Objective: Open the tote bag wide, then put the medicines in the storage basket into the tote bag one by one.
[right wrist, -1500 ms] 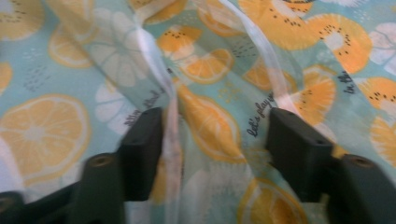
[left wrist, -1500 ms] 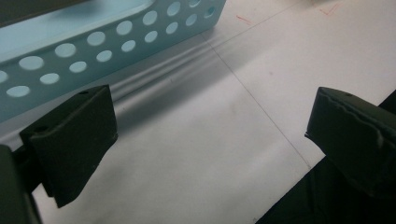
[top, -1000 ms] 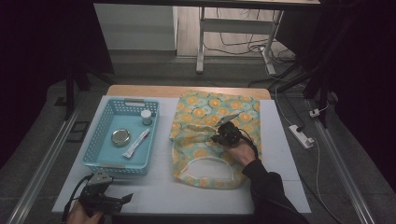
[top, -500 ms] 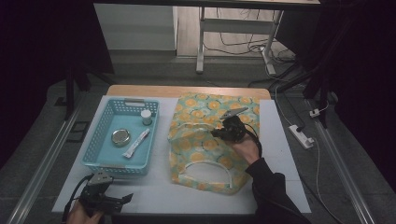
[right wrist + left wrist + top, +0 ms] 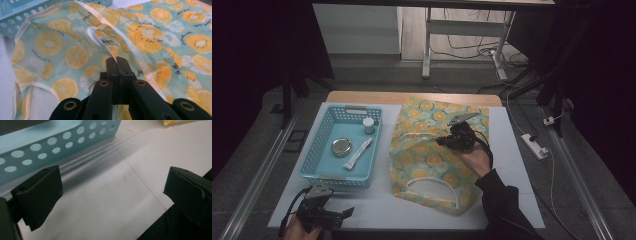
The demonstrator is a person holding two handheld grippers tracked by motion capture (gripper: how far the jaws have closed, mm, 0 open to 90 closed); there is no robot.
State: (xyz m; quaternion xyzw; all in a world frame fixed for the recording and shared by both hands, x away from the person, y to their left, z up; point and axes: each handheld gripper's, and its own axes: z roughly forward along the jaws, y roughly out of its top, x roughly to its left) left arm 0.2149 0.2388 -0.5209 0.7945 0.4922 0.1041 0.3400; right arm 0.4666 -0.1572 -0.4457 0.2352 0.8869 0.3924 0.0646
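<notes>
- The right gripper (image 5: 447, 141) is clenched on a white strap (image 5: 100, 41) of the bag (image 5: 427, 150); in the right gripper view the two jaws meet with the strap pinched between them at their tips.
- The strap runs up from the jaws in a loop, and the cloth around it is drawn up into a fold.
- The bag, printed with orange slices on pale green, lies on the desk's middle, reaching from near the far edge toward the near edge; its other white handle loop (image 5: 432, 184) lies flat at the near end.
- The right hand (image 5: 476, 159) comes in from the near right, over the bag's right half.
- The left gripper (image 5: 343, 214) rests at the desk's near left corner, released: in the left gripper view its jaws stand wide apart with bare desk (image 5: 110, 195) between them.
- A blue basket (image 5: 317, 165) stands on the left side of the desk, just beside the bag's left edge and just beyond the left gripper.
- In the basket lie a round tin (image 5: 341, 147), a white tube (image 5: 358, 153) and a small capped jar (image 5: 368, 125) near its far right corner.
</notes>
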